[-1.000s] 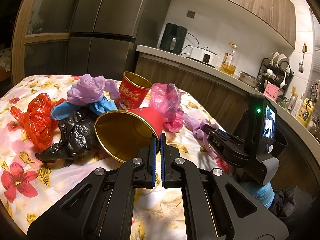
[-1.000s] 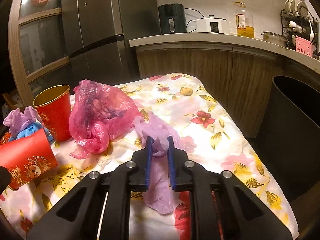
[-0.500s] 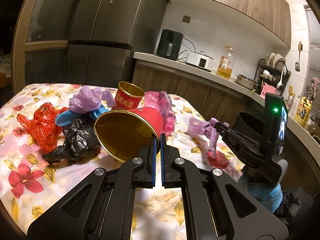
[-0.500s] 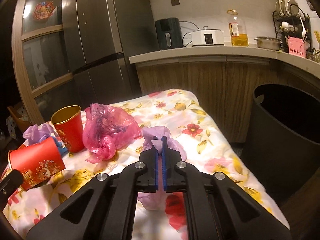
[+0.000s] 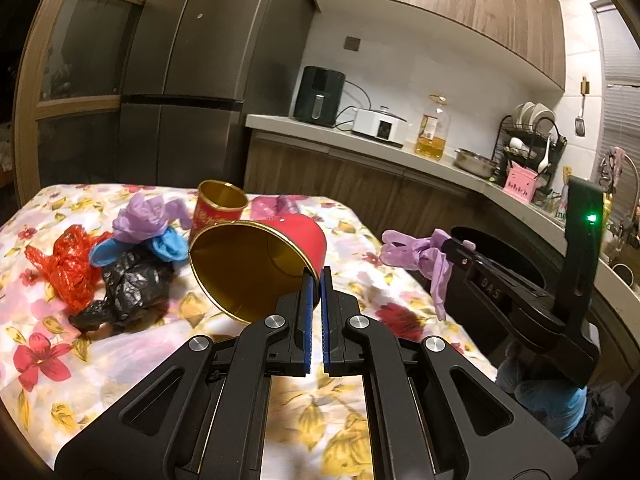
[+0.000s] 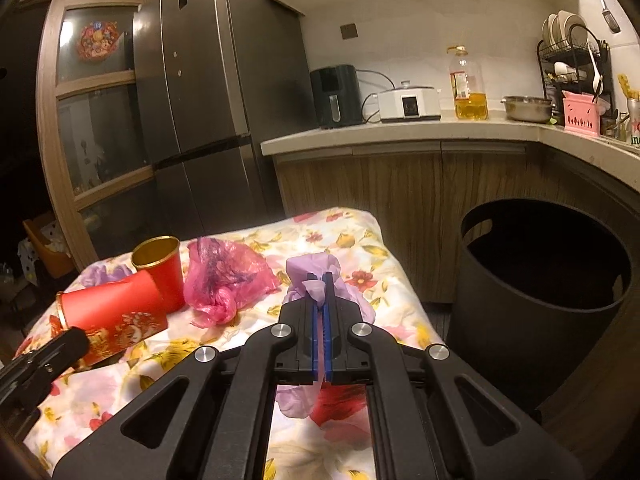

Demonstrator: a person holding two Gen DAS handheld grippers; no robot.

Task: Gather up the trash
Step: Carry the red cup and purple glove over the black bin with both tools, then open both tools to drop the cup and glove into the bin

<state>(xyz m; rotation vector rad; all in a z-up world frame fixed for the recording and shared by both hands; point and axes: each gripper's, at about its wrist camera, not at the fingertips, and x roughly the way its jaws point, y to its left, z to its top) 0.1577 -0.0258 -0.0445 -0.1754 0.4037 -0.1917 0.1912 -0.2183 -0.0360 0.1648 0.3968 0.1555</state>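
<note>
A dim kitchen is glowing under warm light. A tall dark refrigerator [image 6: 208, 96] is standing against the back, beside a wood-framed glass door [image 6: 96, 112] that is carrying a colourful sticker. Wooden wall cabinets [image 5: 448, 4] are hanging above a pale countertop [image 6: 400, 136] that is running along white tiled wall and bending round the corner. On it an air fryer [image 6: 336, 96], a white cooker [image 6: 410, 104], an oil bottle [image 6: 468, 88] (about a third full), a steel bowl [image 6: 526, 109] and a dish rack [image 6: 572, 52] are sitting. Wood-grain cupboard fronts [image 6: 400, 196] are lining the space below. A floral cloth is covering the bench [image 5: 360, 424].
</note>
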